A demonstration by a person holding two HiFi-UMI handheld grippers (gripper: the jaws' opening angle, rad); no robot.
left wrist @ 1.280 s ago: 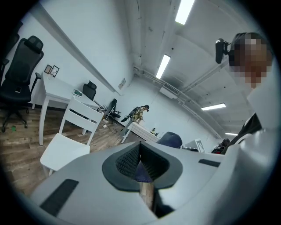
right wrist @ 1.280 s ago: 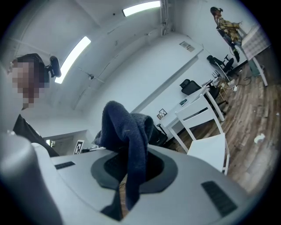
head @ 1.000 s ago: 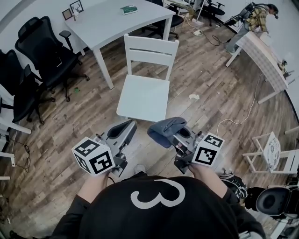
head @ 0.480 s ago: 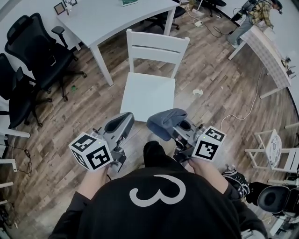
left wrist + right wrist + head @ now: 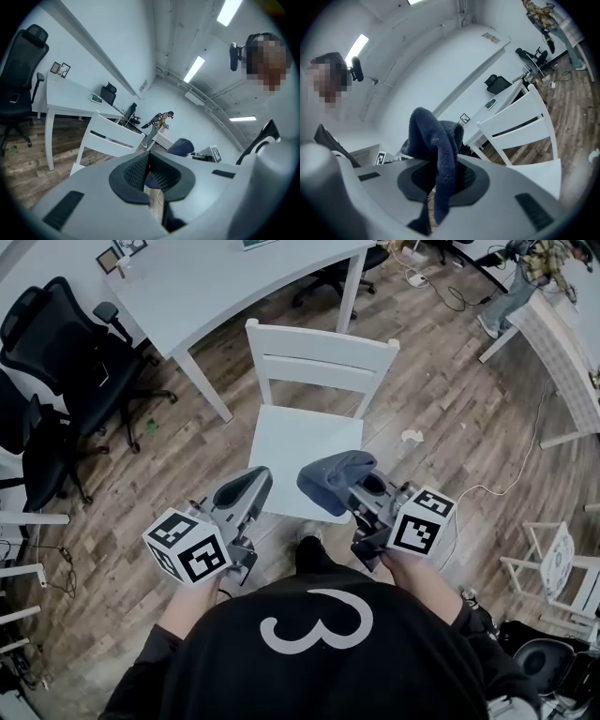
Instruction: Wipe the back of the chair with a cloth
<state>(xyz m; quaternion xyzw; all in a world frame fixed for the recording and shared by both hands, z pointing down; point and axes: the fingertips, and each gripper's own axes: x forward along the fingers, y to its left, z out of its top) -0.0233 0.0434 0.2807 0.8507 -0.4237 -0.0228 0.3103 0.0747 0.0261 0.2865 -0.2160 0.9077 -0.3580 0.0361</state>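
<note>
Near the front edge of the white chair (image 5: 309, 442), over the wood floor (image 5: 441, 418), holds both grippers side by side. Clamps a dark blue cloth (image 5: 333, 479) in the right gripper (image 5: 354, 495) fingers (image 5: 469, 178); bunched above them, one end hanging down through the gap. Shows left gripper (image 5: 246, 491) fingers (image 5: 134, 173) drawn narrow, almost together, nothing between. Leaves cloth well apart from the chair back (image 5: 319, 357), no contact. Chair back upright at the seat's far side, slatted, just beside a white surface (image 5: 225, 287). Black office chairs (image 5: 66, 343) at left of that surface.
</note>
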